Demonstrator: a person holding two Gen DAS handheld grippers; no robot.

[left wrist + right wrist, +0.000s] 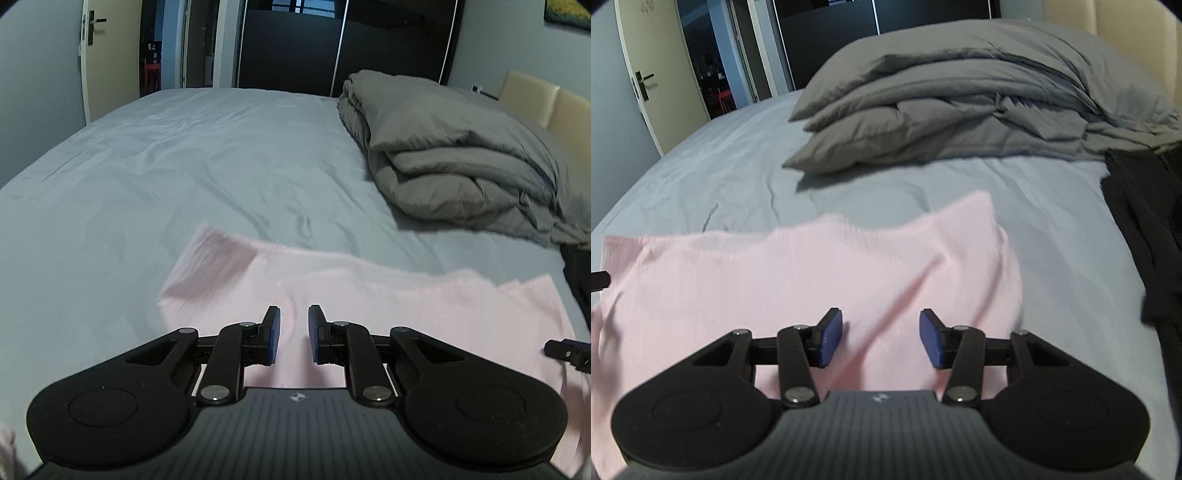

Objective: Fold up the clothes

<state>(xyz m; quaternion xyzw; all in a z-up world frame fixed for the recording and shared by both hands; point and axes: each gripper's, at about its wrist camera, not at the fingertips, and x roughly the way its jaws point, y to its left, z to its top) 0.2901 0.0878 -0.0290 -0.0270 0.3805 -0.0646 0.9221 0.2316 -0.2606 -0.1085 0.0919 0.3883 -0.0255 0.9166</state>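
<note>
Left tool (294, 334) & right tool (881, 338) both apart over pink garment (812, 273); no readable writing.

- Left claw (294, 334): blue pads apart with a narrow gap, above pink garment (369, 295).
- Garment lies on grey bed (184, 166).
- Folded grey duvet (443, 158) at right.

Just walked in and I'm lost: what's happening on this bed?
A person with a gripper in each hand is folding a pale pink garment spread on the grey-blue bed sheet. Both the left gripper and right gripper hover over it with nothing between their jaws. A folded grey duvet lies beyond.
</note>
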